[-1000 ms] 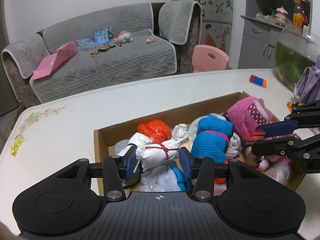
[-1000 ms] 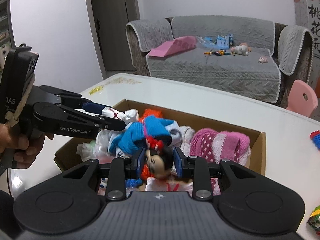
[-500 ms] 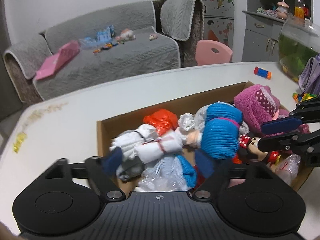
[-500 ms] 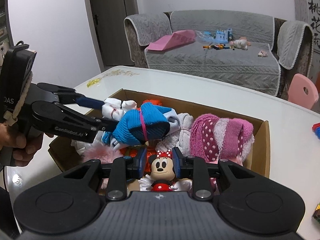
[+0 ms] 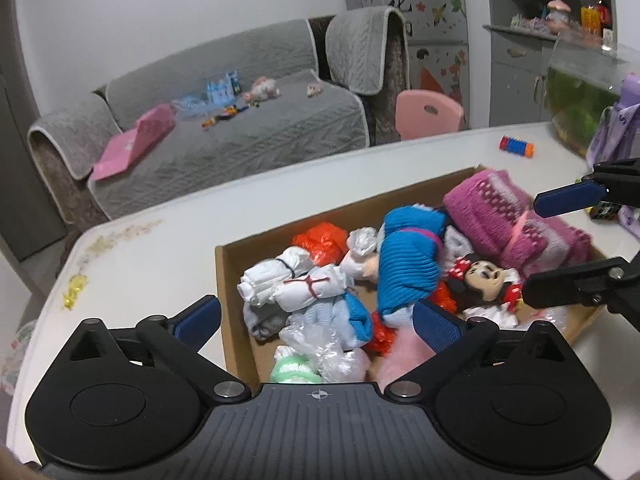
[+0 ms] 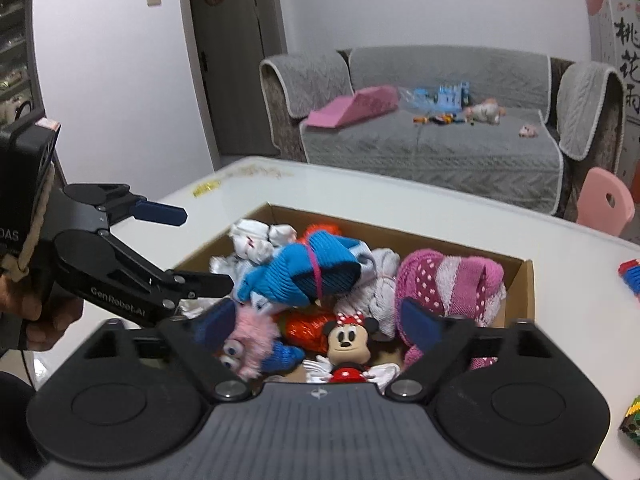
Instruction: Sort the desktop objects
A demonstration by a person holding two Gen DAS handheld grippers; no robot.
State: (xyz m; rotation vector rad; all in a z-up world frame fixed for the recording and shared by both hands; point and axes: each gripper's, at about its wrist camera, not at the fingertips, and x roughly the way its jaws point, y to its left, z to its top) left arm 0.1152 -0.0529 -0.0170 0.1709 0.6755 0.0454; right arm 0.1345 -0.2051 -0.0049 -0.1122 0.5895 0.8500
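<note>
A cardboard box (image 5: 230, 268) (image 6: 520, 276) on the white table holds rolled socks and toys. A white sock bundle (image 5: 304, 286), a blue sock roll (image 5: 406, 264) (image 6: 308, 268), a pink dotted roll (image 5: 496, 216) (image 6: 448, 276) and a Minnie Mouse doll (image 5: 484, 280) (image 6: 348, 340) lie in it. My left gripper (image 5: 316, 320) is open and empty above the box's near left end. My right gripper (image 6: 320, 322) is open and empty above the doll.
A pink furry toy (image 6: 252, 338) and orange bundle (image 5: 320, 240) also lie in the box. Building blocks (image 5: 516, 146) lie on the table beyond it. A fish tank (image 5: 580, 96) stands at the right. A grey sofa (image 6: 432, 140) is behind the table.
My left gripper opened and let go of the white sock bundle, which now lies in the box. My right gripper opened and released the Minnie doll into the box. Both pulled back.
</note>
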